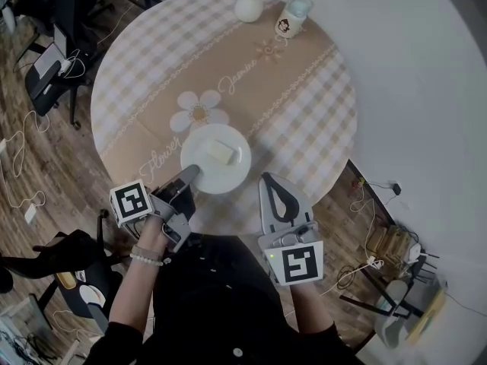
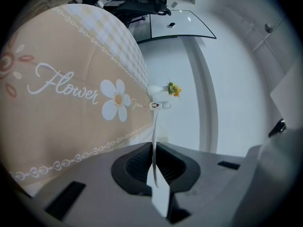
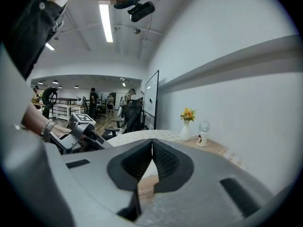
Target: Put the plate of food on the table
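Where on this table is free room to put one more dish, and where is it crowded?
Free: the middle of the table, between the plate and the vase with the cup, and both sides. Crowded: the near edge, where the left hand-held gripper grips the plate's rim and the shut right hand-held gripper is beside it.

Wood-plank floor [image 1: 53, 166]; white wall [image 1: 426, 90]; black office chairs [image 2: 135, 6]; ceiling strip light [image 3: 106, 22].
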